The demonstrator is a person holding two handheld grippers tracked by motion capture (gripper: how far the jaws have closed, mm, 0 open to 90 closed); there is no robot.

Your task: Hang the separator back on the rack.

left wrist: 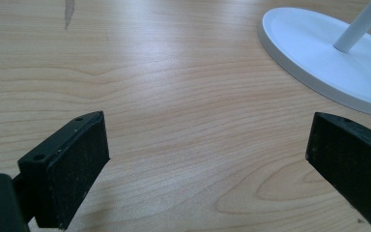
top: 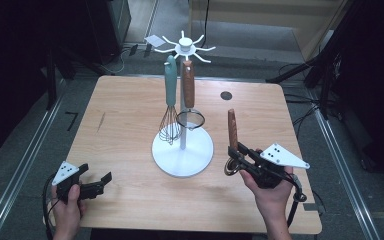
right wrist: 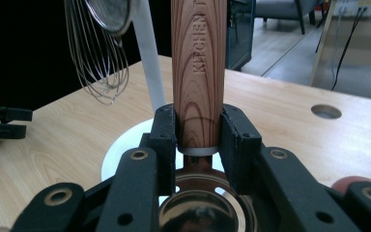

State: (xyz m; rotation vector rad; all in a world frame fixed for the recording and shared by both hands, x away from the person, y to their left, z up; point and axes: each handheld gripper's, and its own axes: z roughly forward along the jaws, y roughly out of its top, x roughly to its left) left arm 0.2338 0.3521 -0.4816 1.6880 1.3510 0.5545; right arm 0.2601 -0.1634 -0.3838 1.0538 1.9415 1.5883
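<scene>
My right gripper [top: 234, 152] is shut on a wooden-handled utensil [top: 232, 127] and holds it upright above the table's right side. In the right gripper view both pads [right wrist: 239, 140] press on the lower end of the handle [right wrist: 199, 58], with a coppery metal head [right wrist: 198, 212] below them. The white rack [top: 182, 150] stands mid-table, with a teal-handled whisk [top: 170, 107] and a wood-handled strainer [top: 190, 119] hanging from its top hooks [top: 185, 47]. My left gripper [top: 99, 183] rests open near the front left edge, with only bare wood between its jaws [left wrist: 207, 154].
The wooden table [top: 125, 120] has a round hole [top: 226, 95] at its back right. The rack's round base [left wrist: 319, 58] lies ahead and to the right of the left gripper. Dark stands and cables surround the table on the floor.
</scene>
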